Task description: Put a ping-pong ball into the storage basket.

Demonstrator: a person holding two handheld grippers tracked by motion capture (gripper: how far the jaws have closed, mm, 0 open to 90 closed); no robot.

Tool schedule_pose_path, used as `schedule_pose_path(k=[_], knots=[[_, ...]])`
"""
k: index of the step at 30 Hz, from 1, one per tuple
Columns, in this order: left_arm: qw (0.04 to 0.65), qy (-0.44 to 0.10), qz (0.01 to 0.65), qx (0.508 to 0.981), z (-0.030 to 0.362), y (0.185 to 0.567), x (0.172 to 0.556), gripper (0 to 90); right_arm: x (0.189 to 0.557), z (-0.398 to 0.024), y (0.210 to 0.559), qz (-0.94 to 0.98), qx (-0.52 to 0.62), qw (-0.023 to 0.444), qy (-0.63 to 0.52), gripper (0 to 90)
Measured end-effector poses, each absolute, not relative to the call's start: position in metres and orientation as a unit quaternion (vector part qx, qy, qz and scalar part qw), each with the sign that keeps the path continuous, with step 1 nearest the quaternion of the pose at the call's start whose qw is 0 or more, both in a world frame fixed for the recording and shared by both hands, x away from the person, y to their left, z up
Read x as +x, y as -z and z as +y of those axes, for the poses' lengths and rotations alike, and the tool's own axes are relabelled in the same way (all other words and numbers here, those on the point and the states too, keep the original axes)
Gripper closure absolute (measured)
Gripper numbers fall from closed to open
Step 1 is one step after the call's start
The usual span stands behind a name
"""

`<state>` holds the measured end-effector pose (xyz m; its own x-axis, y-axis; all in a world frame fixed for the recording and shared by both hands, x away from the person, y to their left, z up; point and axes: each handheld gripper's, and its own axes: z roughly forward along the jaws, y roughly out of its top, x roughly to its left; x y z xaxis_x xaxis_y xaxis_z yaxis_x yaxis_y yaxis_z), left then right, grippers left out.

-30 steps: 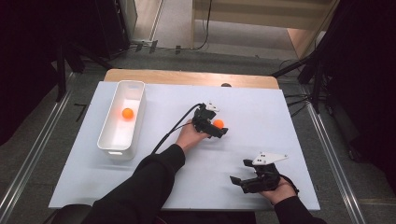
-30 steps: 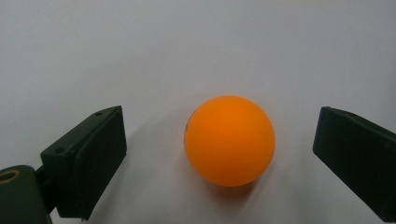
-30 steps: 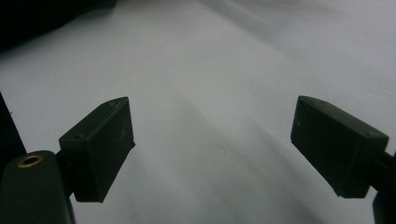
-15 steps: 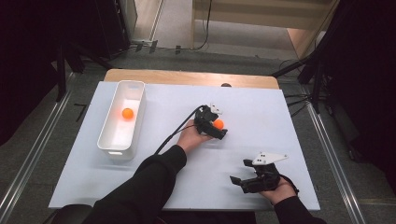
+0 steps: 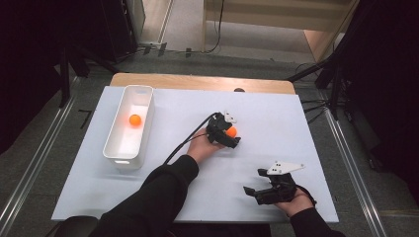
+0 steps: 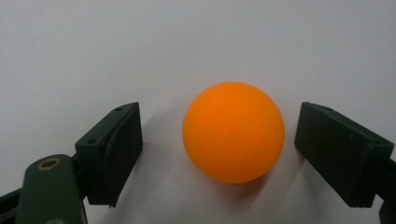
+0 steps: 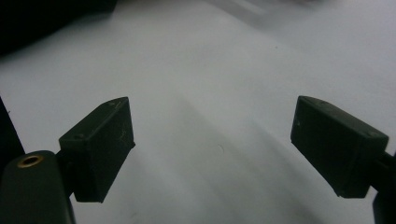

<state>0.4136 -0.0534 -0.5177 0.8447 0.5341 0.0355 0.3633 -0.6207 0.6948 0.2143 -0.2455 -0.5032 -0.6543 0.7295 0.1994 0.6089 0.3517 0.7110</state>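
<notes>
Orange ball (image 6: 233, 132) between spread left gripper (image 6: 217, 154) jaws, untouched; right gripper (image 7: 212, 144) spread wide, empty.

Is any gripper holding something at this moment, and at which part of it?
Nothing is held. The left gripper has its jaws open around the orange ball, with gaps on both sides. The right gripper is open over the bare table.

Both grippers low over table, jaws spread.

Left gripper (image 5: 228, 134) reached fwd to mid-table, left hand (image 5: 201, 146) behind it, dark sleeve (image 5: 148, 197) angled in from bottom; jaws wide apart, not touching anything. Right gripper (image 5: 259, 191) near front edge, pointing left, held by right hand (image 5: 292, 201); jaws apart w/ nothing between.
</notes>
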Motion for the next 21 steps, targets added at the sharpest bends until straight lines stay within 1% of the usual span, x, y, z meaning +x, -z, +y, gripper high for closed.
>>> schedule_pose_path(k=[2, 5, 7, 9, 12, 15, 21], knots=[[0.360, -0.120, 0.250, 0.891, -0.0527, 0.5173, 0.4123, 18.3, 0.2143, -0.2455, 0.5033, 0.818, 0.409, 0.077, -0.397, 11.8], [0.369, -0.121, 0.238, 0.890, -0.0513, 0.5168, 0.4085, 33.7, 0.2141, -0.2453, 0.5032, 0.818, 0.409, 0.076, -0.397, 11.8], [0.372, -0.119, 0.238, 0.889, -0.0514, 0.5169, 0.4075, 37.4, 0.2141, -0.2454, 0.5032, 0.818, 0.409, 0.077, -0.397, 11.8], [0.373, -0.118, 0.240, 0.889, -0.0508, 0.5166, 0.4076, 38.6, 0.2141, -0.2454, 0.5032, 0.818, 0.409, 0.077, -0.396, 11.8], [0.376, -0.121, 0.249, 0.884, -0.0501, 0.5167, 0.4071, 46.7, 0.2138, -0.2449, 0.5029, 0.819, 0.409, 0.075, -0.396, 11.8], [0.376, -0.124, 0.251, 0.883, -0.0500, 0.5166, 0.4069, 50.0, 0.2141, -0.2451, 0.5031, 0.819, 0.408, 0.075, -0.397, 11.8], [0.375, -0.123, 0.251, 0.884, -0.0496, 0.5164, 0.4071, 50.7, 0.2140, -0.2448, 0.5030, 0.818, 0.409, 0.074, -0.398, 11.8]])
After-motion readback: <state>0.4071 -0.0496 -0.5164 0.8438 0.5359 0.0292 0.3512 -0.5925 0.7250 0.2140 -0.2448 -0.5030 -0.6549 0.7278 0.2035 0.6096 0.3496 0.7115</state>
